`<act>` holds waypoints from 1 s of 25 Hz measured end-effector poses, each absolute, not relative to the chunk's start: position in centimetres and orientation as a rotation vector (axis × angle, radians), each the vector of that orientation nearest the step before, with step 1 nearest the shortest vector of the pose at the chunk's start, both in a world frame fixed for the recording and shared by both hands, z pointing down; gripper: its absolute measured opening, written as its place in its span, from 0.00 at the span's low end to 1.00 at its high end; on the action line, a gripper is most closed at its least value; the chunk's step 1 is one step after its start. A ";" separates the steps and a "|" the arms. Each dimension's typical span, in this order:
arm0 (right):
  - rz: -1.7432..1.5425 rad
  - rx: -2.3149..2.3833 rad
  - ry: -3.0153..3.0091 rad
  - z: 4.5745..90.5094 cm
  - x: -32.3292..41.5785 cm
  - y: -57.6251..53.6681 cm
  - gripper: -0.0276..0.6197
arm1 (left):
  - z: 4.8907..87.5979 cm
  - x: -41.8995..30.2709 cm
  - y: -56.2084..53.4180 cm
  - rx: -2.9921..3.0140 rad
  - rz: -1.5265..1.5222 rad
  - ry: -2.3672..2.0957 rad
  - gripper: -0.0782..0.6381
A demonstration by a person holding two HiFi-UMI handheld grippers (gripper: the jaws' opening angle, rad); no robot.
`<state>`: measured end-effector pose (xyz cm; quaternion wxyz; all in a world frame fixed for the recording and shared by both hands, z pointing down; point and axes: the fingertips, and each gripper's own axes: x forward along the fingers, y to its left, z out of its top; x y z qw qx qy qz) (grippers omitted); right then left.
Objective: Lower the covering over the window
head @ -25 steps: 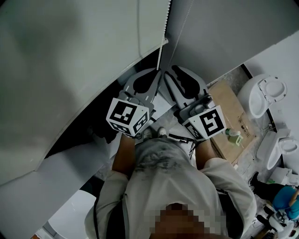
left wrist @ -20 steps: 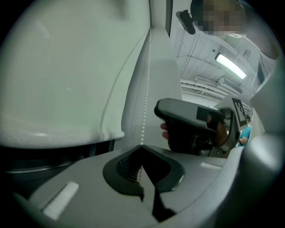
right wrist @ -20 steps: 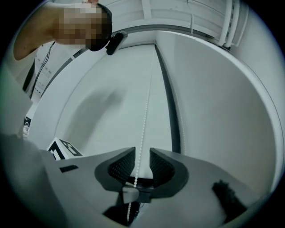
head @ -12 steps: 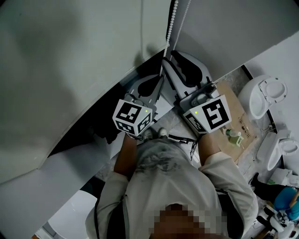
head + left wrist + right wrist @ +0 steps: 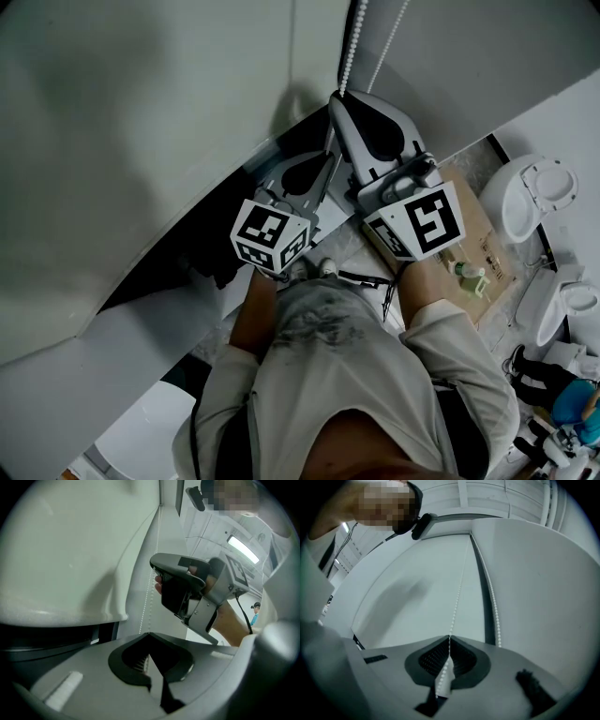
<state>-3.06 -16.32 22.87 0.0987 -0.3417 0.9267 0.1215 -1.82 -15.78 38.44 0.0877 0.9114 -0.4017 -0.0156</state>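
The white beaded cord (image 5: 459, 588) is clamped in the shut left hand-held gripper (image 5: 149, 633); higher up, the jaws of the right hand-held gripper (image 5: 449, 637) are closing on it.

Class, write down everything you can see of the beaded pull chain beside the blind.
The bead chain is a string of small white balls, plastic by the look. It hangs as two straight, near-parallel strands against the pale blind. The right claw is closing on one strand, which runs between its jaws. The left claw, lower down, is shut on a strand too. The second strand passes clear of the right claw.
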 end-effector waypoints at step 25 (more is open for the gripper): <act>0.220 -1.120 2.820 29.4 -1.8 -17.5 0.07 | 36.3 -2.4 -15.0 2.732 -0.125 -1.220 0.18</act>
